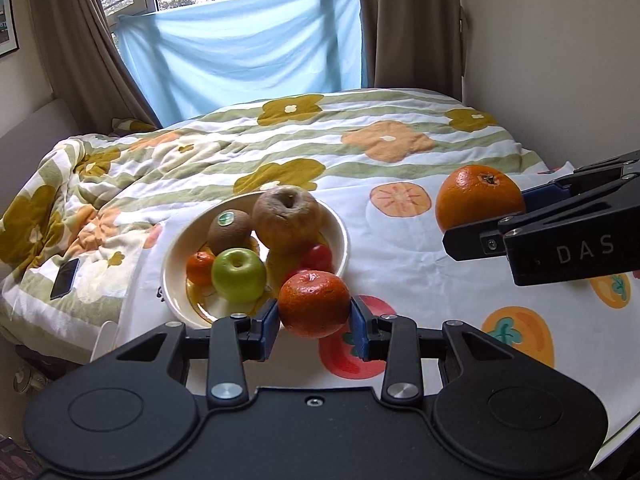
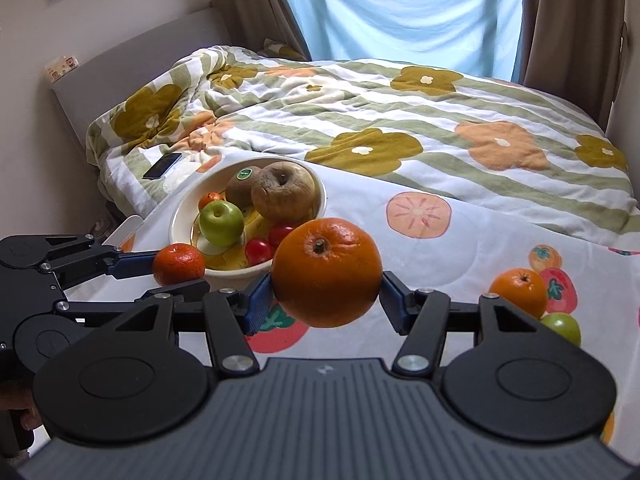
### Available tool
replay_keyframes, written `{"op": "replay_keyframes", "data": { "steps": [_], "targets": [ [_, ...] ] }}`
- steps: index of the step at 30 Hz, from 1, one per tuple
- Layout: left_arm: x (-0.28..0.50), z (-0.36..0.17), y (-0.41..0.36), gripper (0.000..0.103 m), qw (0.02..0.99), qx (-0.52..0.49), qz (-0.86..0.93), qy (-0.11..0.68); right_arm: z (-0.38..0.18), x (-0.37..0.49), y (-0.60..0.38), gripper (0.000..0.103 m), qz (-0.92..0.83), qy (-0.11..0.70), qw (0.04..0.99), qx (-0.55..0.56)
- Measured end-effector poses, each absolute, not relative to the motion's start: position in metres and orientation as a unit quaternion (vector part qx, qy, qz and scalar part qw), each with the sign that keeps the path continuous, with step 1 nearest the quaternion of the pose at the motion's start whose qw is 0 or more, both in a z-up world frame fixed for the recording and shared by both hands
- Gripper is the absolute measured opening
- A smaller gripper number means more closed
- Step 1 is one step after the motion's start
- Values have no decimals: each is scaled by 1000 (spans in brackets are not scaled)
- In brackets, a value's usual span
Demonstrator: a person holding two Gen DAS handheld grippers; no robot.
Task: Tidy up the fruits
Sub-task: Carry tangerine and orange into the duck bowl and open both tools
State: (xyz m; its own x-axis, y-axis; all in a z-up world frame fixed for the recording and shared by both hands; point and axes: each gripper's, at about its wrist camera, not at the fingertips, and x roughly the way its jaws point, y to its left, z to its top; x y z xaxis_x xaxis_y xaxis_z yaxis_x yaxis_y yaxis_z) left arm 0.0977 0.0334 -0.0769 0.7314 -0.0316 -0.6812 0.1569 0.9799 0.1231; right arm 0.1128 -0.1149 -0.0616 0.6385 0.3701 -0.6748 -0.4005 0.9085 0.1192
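A cream bowl [image 1: 170, 256] [image 2: 176, 220] on the bed holds a kiwi [image 1: 229, 230], a brown pear [image 1: 287, 218], a green apple [image 1: 239, 275], a small mandarin [image 1: 200, 267] and red tomatoes [image 1: 318, 258]. My left gripper [image 1: 314, 322] [image 2: 176, 276] is shut on a mandarin [image 1: 313, 303] [image 2: 179, 264] just in front of the bowl's near rim. My right gripper [image 2: 326, 300] [image 1: 480, 224] is shut on a large orange [image 2: 326, 272] [image 1: 479, 197], held above the cloth to the right of the bowl.
A fruit-print white cloth [image 1: 420, 264] covers the near bed. Another orange [image 2: 518, 286] and a green fruit [image 2: 562, 326] lie at its right. A phone [image 1: 65, 279] [image 2: 162, 166] lies on the flowered quilt left of the bowl. Curtains and a window are behind.
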Motion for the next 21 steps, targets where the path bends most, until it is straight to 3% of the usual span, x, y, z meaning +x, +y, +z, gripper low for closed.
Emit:
{"op": "replay_keyframes", "data": {
  "steps": [21],
  "targets": [
    [168, -115, 126, 41, 912, 100, -60, 393, -87, 162, -21, 73, 190, 400, 896, -16]
  ]
}}
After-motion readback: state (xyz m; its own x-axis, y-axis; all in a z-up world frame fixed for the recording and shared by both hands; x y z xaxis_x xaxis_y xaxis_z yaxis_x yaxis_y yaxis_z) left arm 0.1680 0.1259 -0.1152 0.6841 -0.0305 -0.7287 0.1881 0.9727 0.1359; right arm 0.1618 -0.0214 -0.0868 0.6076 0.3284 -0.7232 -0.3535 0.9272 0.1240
